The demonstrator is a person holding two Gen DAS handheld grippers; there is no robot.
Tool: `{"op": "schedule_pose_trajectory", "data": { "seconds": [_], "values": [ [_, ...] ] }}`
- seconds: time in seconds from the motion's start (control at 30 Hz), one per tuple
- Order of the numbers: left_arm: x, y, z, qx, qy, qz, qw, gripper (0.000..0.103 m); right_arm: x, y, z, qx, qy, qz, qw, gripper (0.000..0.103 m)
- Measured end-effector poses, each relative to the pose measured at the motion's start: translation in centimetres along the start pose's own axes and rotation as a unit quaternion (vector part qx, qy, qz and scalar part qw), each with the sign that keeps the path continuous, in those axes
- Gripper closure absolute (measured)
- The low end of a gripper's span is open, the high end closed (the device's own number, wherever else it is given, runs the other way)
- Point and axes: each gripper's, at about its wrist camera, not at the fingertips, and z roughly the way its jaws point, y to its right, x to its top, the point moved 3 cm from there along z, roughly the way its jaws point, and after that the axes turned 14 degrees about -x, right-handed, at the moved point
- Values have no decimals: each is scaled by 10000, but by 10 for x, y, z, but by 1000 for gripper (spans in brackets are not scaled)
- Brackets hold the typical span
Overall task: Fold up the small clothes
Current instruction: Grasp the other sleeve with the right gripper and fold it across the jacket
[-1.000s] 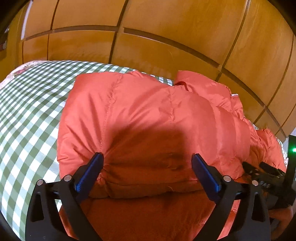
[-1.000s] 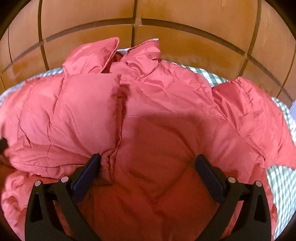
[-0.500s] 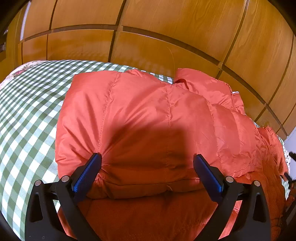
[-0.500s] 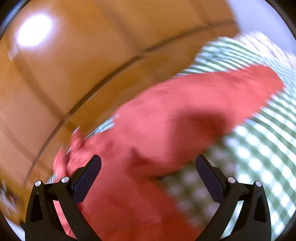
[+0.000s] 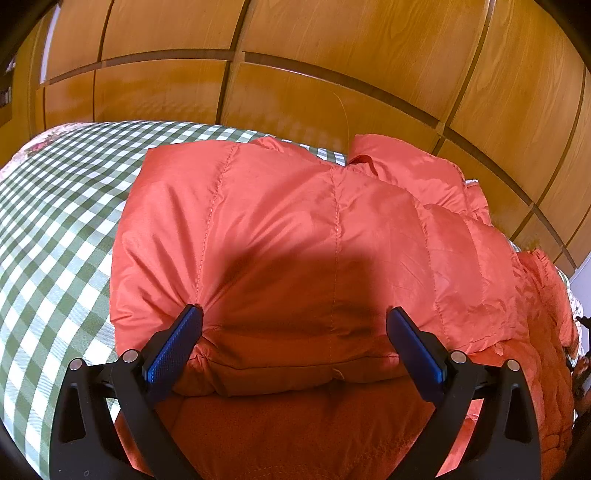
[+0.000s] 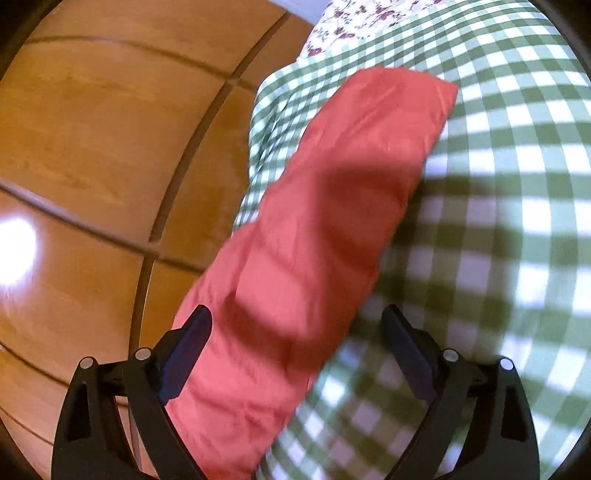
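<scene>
A puffy orange-red quilted jacket [image 5: 314,236] lies on a green-and-white checked cloth [image 5: 55,229], one side folded over its body. My left gripper [image 5: 293,332] is open, its blue-padded fingers [image 5: 173,347] spread over the near edge of the folded part, holding nothing. In the right wrist view a long red sleeve [image 6: 332,206] stretches out across the checked cloth [image 6: 498,221]. My right gripper [image 6: 295,332] is open above the sleeve's near part, empty.
Glossy wooden panelled doors [image 5: 332,66] stand right behind the cloth-covered surface and show at the left in the right wrist view [image 6: 92,147]. A floral fabric [image 6: 369,14] lies beyond the checked cloth at the top.
My right gripper has swung away from the jacket's body to the right and now looks along the outstretched sleeve. My left gripper has barely moved.
</scene>
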Motion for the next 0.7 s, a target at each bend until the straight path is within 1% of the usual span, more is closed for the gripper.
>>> {"op": "schedule_pose_trajectory", "data": {
  "seconds": [0.13, 0.17, 0.23, 0.27, 0.3, 0.33, 0.37, 0.4, 0.43, 0.47, 0.53, 0.63, 0.7],
  "values": [
    [0, 0, 3, -7, -10, 17, 10000, 4, 17, 1, 11, -65, 90, 71, 9999, 10],
    [0, -1, 3, -13, -7, 16, 10000, 4, 20, 1, 14, -85, 101, 47, 9999, 13],
    [0, -1, 4, -23, -11, 13, 10000, 4, 23, 4, 21, -170, 13, -28, 9999, 43],
    [0, -1, 4, -25, -13, 11, 10000, 4, 23, 12, 27, -111, -222, 124, 9996, 69],
    [0, -2, 4, -26, -14, 9, 10000, 4, 24, 21, 29, 9, -360, 379, 9986, 89],
    [0, -2, 4, -31, -16, 10, 10000, 4, 25, 30, 27, 165, -404, 707, 9965, 91],
    [0, -2, 4, -29, -16, 10, 10000, 4, 28, 36, 21, 184, -291, 879, 9955, 93],
    [0, -2, 4, -30, -16, 10, 10000, 4, 36, 41, 10, -52, 75, 871, 9962, 94],
    [0, -1, 4, -29, -16, 12, 10000, 4, 40, 43, 5, -172, 247, 776, 9965, 94],
    [0, -2, 4, -30, -19, 15, 10000, 4, 44, 45, 5, -255, 252, 703, 9969, 95],
    [0, -2, 4, -32, -23, 18, 10000, 4, 46, 49, 12, -461, 91, 529, 9975, 96],
    [0, -2, 4, -31, -20, 17, 10000, 4, 43, 37, 9, -724, 145, 180, 9971, 97],
    [0, -2, 4, -34, -20, 16, 10000, 4, 38, 25, 1, -665, 219, 123, 9975, 96]
  ]
}}
